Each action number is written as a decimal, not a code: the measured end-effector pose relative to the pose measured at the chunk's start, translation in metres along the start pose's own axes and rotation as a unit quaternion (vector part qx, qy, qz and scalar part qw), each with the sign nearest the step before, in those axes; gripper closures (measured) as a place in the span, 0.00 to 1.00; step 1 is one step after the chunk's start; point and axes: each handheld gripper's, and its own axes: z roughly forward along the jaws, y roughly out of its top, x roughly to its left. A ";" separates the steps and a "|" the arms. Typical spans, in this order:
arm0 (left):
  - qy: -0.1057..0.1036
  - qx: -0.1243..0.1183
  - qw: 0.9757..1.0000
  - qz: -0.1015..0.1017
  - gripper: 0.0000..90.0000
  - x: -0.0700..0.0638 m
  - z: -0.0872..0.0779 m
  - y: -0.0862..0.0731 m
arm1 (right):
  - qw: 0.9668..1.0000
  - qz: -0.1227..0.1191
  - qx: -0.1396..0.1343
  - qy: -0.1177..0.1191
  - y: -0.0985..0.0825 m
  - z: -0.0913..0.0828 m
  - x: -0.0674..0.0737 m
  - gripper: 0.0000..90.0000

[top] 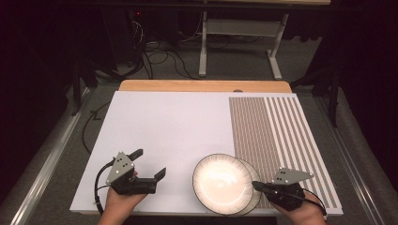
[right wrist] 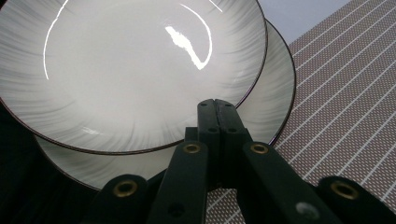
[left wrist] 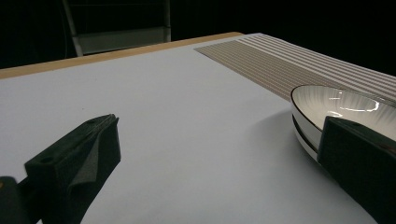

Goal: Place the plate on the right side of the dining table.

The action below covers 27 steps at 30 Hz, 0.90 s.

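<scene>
High view: fixed above the near edge, facing forward and down over the whole worktop (top: 164,122). Left gripper view: low over the worktop, looking level across it toward the stacked plates (left wrist: 327,105). Right gripper view: very close, looking down on the plates. All three views share the plates and striped mat (top: 277,131).

Right gripper (right wrist: 215,103) jaws pressed together, tips at rim of upper plate (right wrist: 130,70), lower plate (right wrist: 275,93) beneath, striped mat (right wrist: 345,93) alongside.
</scene>
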 end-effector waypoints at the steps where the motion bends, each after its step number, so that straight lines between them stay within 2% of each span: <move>1: 0.000 0.001 1.000 0.000 0.00 0.000 0.000 0.000 | 1.000 -0.001 0.000 0.000 0.000 0.000 0.000 1.00; 13: -0.001 0.000 1.000 0.002 0.00 0.000 0.000 0.000 | 1.000 -0.005 0.003 -0.002 0.000 0.002 0.001 1.00; 19: -0.005 0.003 1.000 0.002 0.00 -0.002 0.001 0.000 | 1.000 -0.008 0.005 0.006 0.001 0.004 0.002 1.00; 25: -0.029 0.006 1.000 -0.004 0.00 -0.009 0.006 0.003 | 1.000 -0.019 0.014 0.012 0.004 0.012 0.010 1.00; 27: -0.047 0.009 0.999 -0.009 0.00 -0.019 0.012 0.006 | 1.000 -0.023 0.014 0.014 0.005 0.014 0.011 1.00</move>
